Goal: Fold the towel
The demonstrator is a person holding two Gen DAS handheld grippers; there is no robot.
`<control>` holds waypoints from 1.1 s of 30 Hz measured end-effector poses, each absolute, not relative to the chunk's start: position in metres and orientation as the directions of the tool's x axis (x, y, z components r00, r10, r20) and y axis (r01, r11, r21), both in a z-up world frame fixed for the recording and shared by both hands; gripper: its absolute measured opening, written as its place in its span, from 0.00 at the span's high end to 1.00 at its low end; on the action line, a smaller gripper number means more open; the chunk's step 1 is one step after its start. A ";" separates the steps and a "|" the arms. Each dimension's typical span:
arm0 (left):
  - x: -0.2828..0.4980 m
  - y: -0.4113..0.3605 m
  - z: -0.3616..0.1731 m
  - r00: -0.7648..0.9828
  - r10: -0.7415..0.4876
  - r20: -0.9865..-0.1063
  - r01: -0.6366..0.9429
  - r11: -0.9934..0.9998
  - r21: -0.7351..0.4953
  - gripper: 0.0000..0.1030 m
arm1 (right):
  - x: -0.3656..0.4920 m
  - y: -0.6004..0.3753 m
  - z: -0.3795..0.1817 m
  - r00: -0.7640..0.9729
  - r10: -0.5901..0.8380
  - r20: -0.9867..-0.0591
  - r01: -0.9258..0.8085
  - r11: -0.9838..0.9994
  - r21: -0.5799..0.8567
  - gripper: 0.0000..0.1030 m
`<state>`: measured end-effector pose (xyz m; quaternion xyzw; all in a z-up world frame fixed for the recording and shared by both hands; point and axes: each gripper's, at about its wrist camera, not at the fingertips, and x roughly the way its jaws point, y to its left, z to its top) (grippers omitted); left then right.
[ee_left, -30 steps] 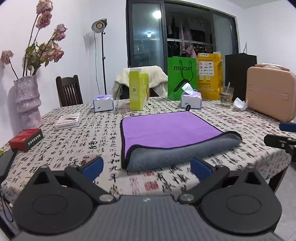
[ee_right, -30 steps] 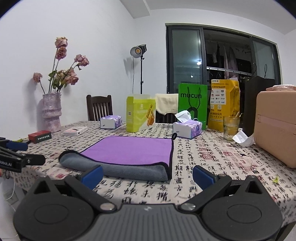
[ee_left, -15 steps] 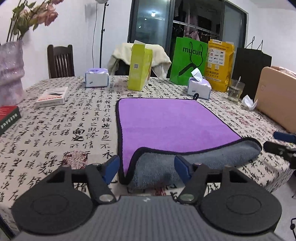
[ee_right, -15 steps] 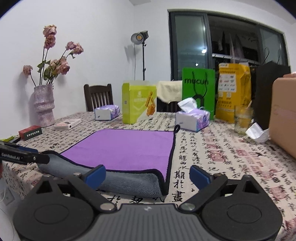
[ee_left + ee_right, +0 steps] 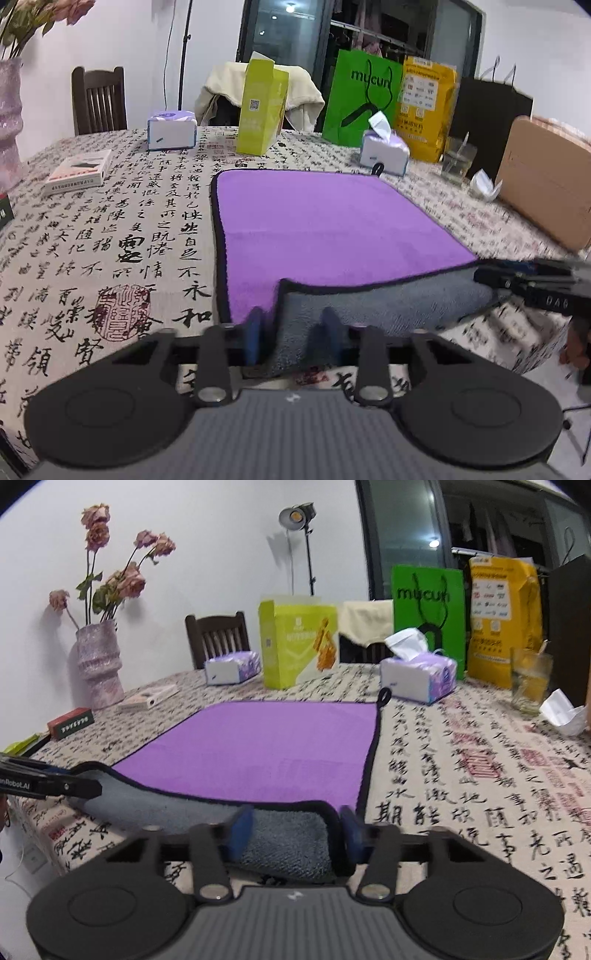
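A purple towel (image 5: 325,225) with a grey underside and black trim lies on the table, its near edge rolled over so that the grey side shows. My left gripper (image 5: 291,334) has its blue fingers narrowed around the near left corner of the grey fold (image 5: 369,306). My right gripper (image 5: 293,829) has its fingers around the near right corner of the towel (image 5: 266,746); a gap remains between them. Each gripper shows at the other view's edge: the right one (image 5: 532,284) and the left one (image 5: 48,782).
The table (image 5: 110,240) wears a calligraphy-print cloth. Behind the towel stand two tissue packs (image 5: 384,151), a yellow-green box (image 5: 260,107), a green bag (image 5: 360,98), a yellow bag (image 5: 424,107) and a glass (image 5: 458,162). A tan case (image 5: 546,184) is at the right, a vase (image 5: 98,664) at the left.
Both grippers have moved forward onto the towel's near folded edge and their fingers have narrowed around its two corners. The left corner of the fold is now drawn up.
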<state>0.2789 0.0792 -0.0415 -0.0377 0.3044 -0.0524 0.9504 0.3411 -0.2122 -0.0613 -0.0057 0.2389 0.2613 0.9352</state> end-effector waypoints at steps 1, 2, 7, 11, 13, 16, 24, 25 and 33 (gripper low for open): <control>0.278 0.079 -0.042 0.812 -0.122 -0.571 0.079 0.992 -0.100 0.73 | 0.341 -0.210 -0.063 0.748 0.484 -0.455 -0.495 0.863 0.105 0.67; 0.278 0.079 -0.043 0.813 -0.123 -0.569 0.082 0.992 -0.097 0.73 | 0.341 -0.209 -0.064 0.746 0.483 -0.459 -0.500 0.861 0.094 0.70; 0.279 0.077 -0.042 0.808 -0.114 -0.578 0.088 0.993 -0.073 0.76 | 0.340 -0.204 -0.066 0.739 0.476 -0.477 -0.515 0.855 0.056 0.80; 0.278 0.077 -0.040 0.817 -0.103 -0.567 0.074 0.995 -0.073 0.94 | 0.338 -0.202 -0.064 0.731 0.487 -0.478 -0.532 0.845 0.047 0.93; 0.279 0.077 -0.040 0.817 -0.099 -0.568 0.067 0.995 -0.076 0.94 | 0.338 -0.203 -0.063 0.732 0.489 -0.474 -0.532 0.845 0.051 0.94; 0.278 0.077 -0.036 0.825 -0.093 -0.557 0.064 0.995 -0.071 0.95 | 0.339 -0.204 -0.061 0.736 0.490 -0.467 -0.527 0.848 0.061 0.95; 0.290 0.078 -0.025 0.837 -0.077 -0.542 0.064 0.997 -0.043 0.95 | 0.346 -0.204 -0.050 0.752 0.491 -0.439 -0.529 0.847 0.043 0.95; 0.293 0.078 -0.024 0.836 -0.074 -0.544 0.064 0.997 -0.037 0.95 | 0.348 -0.203 -0.049 0.753 0.492 -0.438 -0.531 0.846 0.036 0.95; 0.321 0.081 -0.011 0.851 -0.072 -0.521 0.084 0.996 0.000 0.95 | 0.371 -0.195 -0.035 0.758 0.492 -0.428 -0.542 0.841 0.006 0.95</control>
